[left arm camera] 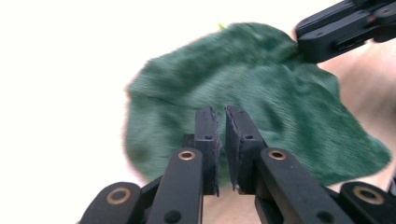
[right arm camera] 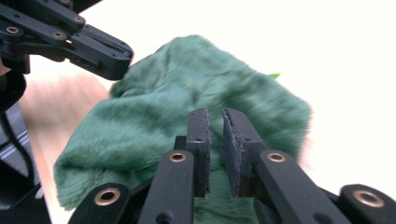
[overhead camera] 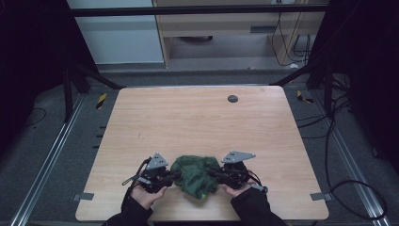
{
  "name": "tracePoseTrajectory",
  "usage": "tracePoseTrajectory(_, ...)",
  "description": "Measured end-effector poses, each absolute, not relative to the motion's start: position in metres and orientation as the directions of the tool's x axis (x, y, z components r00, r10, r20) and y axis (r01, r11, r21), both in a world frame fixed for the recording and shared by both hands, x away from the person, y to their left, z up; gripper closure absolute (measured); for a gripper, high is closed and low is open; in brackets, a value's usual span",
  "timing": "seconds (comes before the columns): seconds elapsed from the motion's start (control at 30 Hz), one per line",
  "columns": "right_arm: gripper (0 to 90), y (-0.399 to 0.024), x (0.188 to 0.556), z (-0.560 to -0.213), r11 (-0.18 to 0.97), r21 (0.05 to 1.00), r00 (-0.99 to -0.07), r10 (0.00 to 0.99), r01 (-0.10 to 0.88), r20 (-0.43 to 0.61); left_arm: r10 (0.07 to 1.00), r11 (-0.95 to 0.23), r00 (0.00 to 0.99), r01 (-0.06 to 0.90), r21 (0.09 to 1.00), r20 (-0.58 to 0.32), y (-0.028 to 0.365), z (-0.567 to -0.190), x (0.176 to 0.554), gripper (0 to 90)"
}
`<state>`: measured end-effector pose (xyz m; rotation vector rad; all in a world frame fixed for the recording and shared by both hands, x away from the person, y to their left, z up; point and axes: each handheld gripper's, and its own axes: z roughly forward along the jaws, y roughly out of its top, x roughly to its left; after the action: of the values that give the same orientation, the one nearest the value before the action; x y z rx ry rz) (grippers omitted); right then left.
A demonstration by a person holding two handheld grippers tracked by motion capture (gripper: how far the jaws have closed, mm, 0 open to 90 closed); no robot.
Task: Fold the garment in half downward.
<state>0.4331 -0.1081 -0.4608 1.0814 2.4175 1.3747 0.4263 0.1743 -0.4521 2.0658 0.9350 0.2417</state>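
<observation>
Left tongs (overhead camera: 175,176): held low at the near edge, pointing inward to the right; jaws slightly parted, a narrow gap between the pads (left arm camera: 208,135), nothing pinched.
Right tongs (overhead camera: 211,173): held low, pointing inward to the left, facing the left tongs; jaws slightly parted, nothing clamped.
Left hand (overhead camera: 147,194): cups its tongs from below, palm up.
Right hand (overhead camera: 237,189): cups its tongs from below.
Forearms: dark sleeves enter from the bottom.
</observation>
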Motion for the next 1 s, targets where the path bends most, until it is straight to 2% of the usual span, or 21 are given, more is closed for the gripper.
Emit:
tracePoseTrajectory(0.3,64.1,-0.138,0.444,-0.454,0.28,0.815,-0.63,0.765,0.508,0.13,0.753,-0.324,0.645,0.534,0.781,-0.129,0.197,-0.448,0.439,74.8)
tracePoseTrajectory(0.57,50.9,-0.167,0.457,-0.458,0.241,0.797,-0.519,0.848,0.555,0.105,0.795,-0.308,0.599,0.529,0.791,-0.091,0.219,-0.45,0.449,61.3)
tracePoseTrajectory(0.77,40.8,-0.184,0.464,-0.463,0.211,0.788,-0.457,0.884,0.579,0.099,0.83,-0.291,0.552,0.543,0.788,-0.074,0.238,-0.455,0.457,52.6)
tracePoseTrajectory(1.0,34.4,-0.199,0.47,-0.468,0.189,0.776,-0.417,0.903,0.602,0.104,0.857,-0.283,0.512,0.565,0.775,-0.061,0.255,-0.461,0.464,41.7)
